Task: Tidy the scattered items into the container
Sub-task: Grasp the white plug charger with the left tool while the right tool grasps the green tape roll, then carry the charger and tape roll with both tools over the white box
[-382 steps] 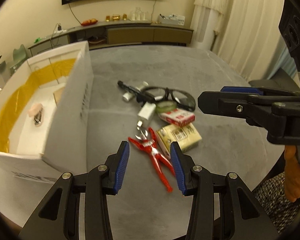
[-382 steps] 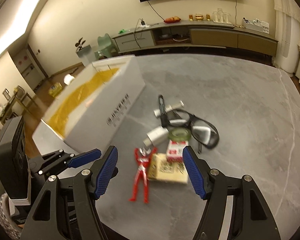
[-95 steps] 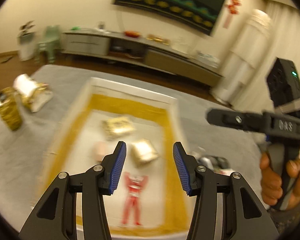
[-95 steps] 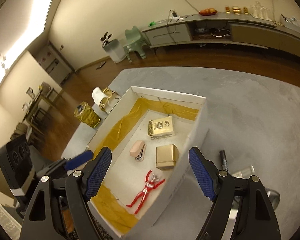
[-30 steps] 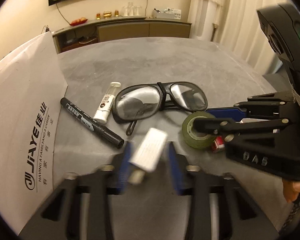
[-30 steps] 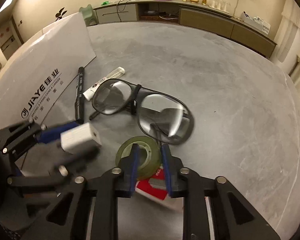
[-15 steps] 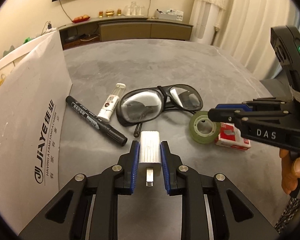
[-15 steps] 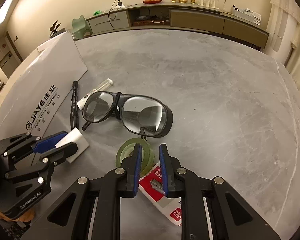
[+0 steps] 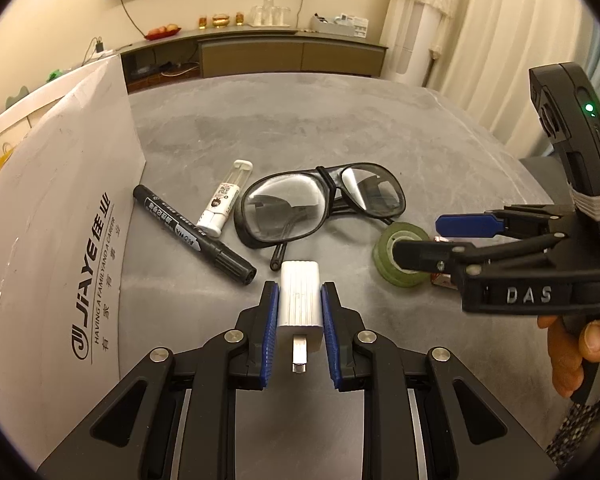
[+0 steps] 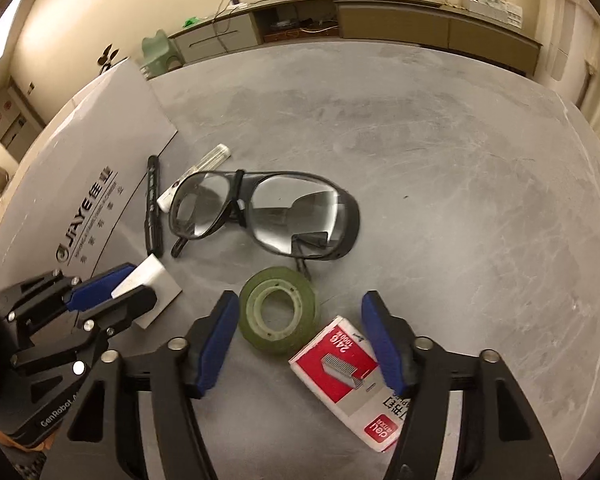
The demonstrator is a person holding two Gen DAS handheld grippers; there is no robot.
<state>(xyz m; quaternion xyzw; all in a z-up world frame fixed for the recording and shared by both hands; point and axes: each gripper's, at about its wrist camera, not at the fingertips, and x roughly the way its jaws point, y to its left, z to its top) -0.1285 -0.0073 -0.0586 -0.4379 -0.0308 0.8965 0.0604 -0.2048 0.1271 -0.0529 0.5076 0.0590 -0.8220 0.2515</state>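
Table [image 10: 440,152]: all loose items are borne on the grey stone-look top.
Box [image 9: 52,240]: the white cardboard container is placed at the left edge.
Marker [image 9: 194,235]: the black felt pen is laid just beside the box wall.
Tube [image 9: 225,210]: the small white glue stick is laid right of the marker.
Goggles [image 10: 266,214]: the black-framed clear safety glasses are set right of the tube.
Tape [image 10: 279,311]: the green roll is placed before the goggles.
Staple carton [image 10: 354,380]: the red-and-white pack is touching the tape, on its right.
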